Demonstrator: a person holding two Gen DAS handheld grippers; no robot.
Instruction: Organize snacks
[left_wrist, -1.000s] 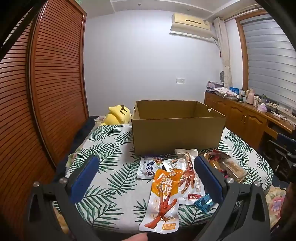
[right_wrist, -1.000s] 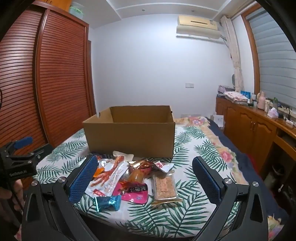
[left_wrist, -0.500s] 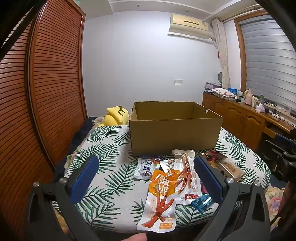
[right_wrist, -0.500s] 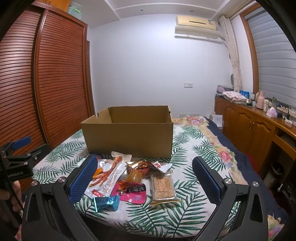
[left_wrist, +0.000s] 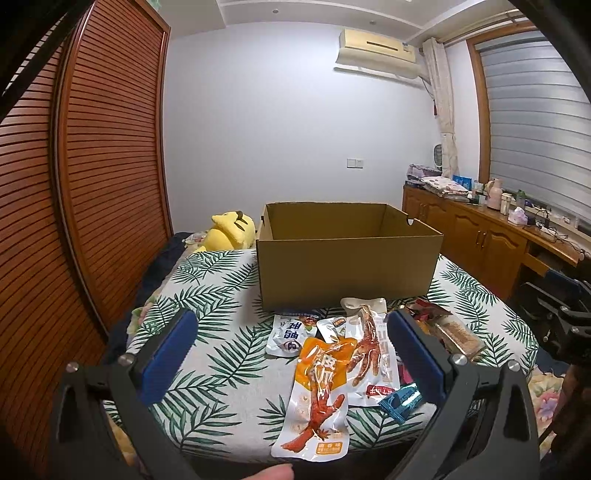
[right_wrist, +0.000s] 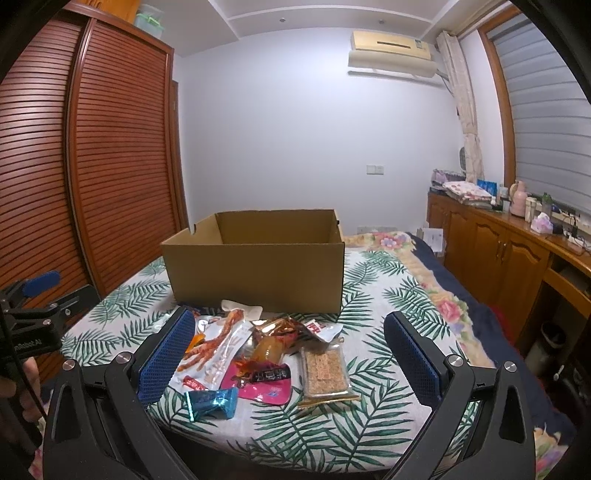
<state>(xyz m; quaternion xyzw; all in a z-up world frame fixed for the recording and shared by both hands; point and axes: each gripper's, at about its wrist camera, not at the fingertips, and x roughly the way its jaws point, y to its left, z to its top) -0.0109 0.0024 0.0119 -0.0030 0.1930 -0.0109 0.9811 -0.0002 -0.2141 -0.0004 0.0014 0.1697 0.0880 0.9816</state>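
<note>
An open cardboard box stands on the leaf-print table. Snack packets lie in front of it: an orange chicken-foot pack, a clear chicken-foot pack, a white pack, a small blue candy, a pink pack and a grain bar. My left gripper is open and empty above the near packets. My right gripper is open and empty above the pile.
A yellow plush toy lies left of the box. A slatted wooden wardrobe stands at the left. A wooden cabinet with clutter runs along the right wall. The table's near edge is close to me.
Both views have pulled back slightly and the snacks sit a little lower and nearer. Both grippers stay open; nothing was picked up.
</note>
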